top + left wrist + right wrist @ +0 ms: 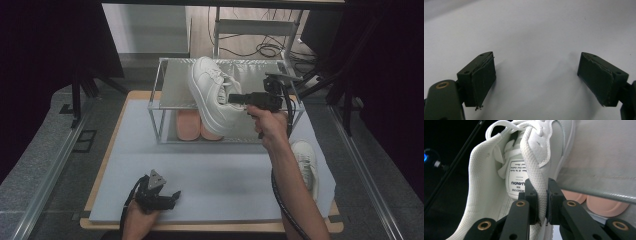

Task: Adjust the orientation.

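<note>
A white sneaker (212,95) hangs tilted over the front edge of the metal rack's top shelf (175,87), toe toward the back. My right gripper (235,98) is shut on the sneaker's collar (534,177), with the mesh edge pinched between both jaws. A second white sneaker (306,162) lies on the grey mat at the right, beside the person's right forearm. My left gripper (172,196) rests near the mat's front edge, open, with only bare mat between its pads (484,77).
A pair of pink shoes (192,127) sits on the rack's lower level, under the shelf. The grey mat (200,170) covers the table. Dark curtains flank both sides, and cables lie on the floor behind the rack.
</note>
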The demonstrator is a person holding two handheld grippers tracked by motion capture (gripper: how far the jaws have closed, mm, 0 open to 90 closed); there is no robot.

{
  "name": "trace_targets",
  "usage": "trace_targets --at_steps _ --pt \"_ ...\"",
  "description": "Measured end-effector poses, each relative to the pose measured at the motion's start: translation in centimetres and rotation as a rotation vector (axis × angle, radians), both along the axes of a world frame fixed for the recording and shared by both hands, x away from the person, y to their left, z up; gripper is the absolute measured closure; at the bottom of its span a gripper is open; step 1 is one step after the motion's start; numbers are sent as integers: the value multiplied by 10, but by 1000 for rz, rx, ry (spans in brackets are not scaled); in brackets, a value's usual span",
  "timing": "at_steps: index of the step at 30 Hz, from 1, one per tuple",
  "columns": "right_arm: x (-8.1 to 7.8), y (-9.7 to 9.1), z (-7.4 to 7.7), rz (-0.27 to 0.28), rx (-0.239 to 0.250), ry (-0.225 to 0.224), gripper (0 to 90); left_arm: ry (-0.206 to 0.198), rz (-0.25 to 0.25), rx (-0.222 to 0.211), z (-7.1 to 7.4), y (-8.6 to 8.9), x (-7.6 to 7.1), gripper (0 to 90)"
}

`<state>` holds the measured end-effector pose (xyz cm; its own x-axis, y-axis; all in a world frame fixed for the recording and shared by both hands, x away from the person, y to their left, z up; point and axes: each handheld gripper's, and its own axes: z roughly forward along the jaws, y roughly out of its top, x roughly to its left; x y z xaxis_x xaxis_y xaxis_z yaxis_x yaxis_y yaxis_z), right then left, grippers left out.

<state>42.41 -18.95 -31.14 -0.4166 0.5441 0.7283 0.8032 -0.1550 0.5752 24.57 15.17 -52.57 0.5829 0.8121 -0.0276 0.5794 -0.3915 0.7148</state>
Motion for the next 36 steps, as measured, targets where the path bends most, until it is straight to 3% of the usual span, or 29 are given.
trace_targets --at_steps 11,19,29,36 --pt "13 0 -7 -127 11 30 822 -3 8 -7 -1 0 -1 151" --pt "27 7 -7 -146 7 28 822 -4 12 -9 -1 0 -1 152" --pt "47 11 -12 -212 27 38 821 -5 10 -9 -1 0 -2 152" --pt "59 14 -10 -237 12 30 820 -5 10 -8 -1 0 -2 153"
